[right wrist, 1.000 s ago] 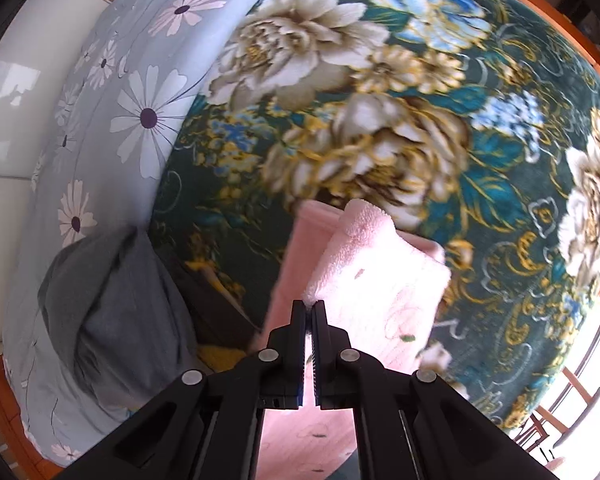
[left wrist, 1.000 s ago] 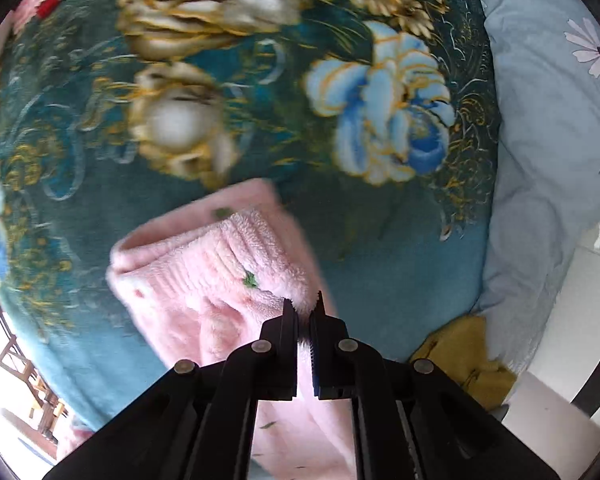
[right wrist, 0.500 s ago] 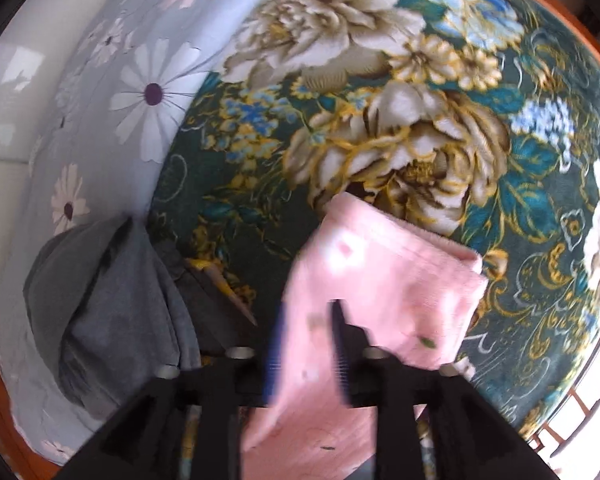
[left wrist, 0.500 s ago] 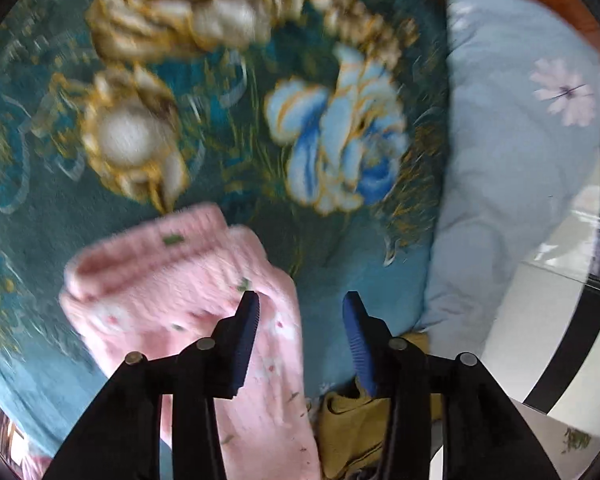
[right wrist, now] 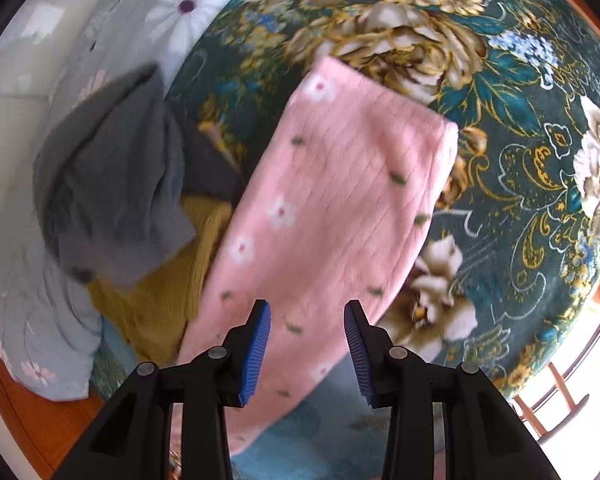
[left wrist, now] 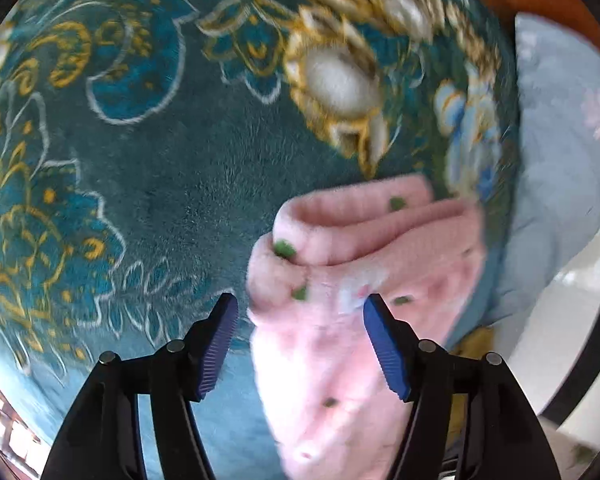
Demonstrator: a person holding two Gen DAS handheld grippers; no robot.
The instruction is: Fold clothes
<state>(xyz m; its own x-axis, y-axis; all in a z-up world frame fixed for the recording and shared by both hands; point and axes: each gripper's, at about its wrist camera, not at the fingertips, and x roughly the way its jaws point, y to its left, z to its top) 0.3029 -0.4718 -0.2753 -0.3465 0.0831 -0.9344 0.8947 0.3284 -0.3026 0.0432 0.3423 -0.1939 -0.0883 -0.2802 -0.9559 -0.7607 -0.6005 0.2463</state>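
Observation:
A pink fleece garment (right wrist: 340,208) with small flowers and green specks lies folded into a long strip on the teal floral blanket (right wrist: 520,152). In the left wrist view the garment's (left wrist: 352,280) rolled, layered end shows on the blanket (left wrist: 160,184). My left gripper (left wrist: 300,312) is open and empty, its jaws set wide just above the garment's near part. My right gripper (right wrist: 306,320) is open and empty above the garment's near end.
A grey garment (right wrist: 112,184) and a mustard-yellow one (right wrist: 164,280) lie heaped left of the pink one. A pale blue daisy-print quilt (right wrist: 40,320) runs along the bed's side, also in the left wrist view (left wrist: 560,160). An orange wooden bed frame (right wrist: 12,380) edges the bed.
Both grippers were shut on the pink garment a second ago. Both have opened and let it go, and it now lies flat. Both grippers have drawn back.

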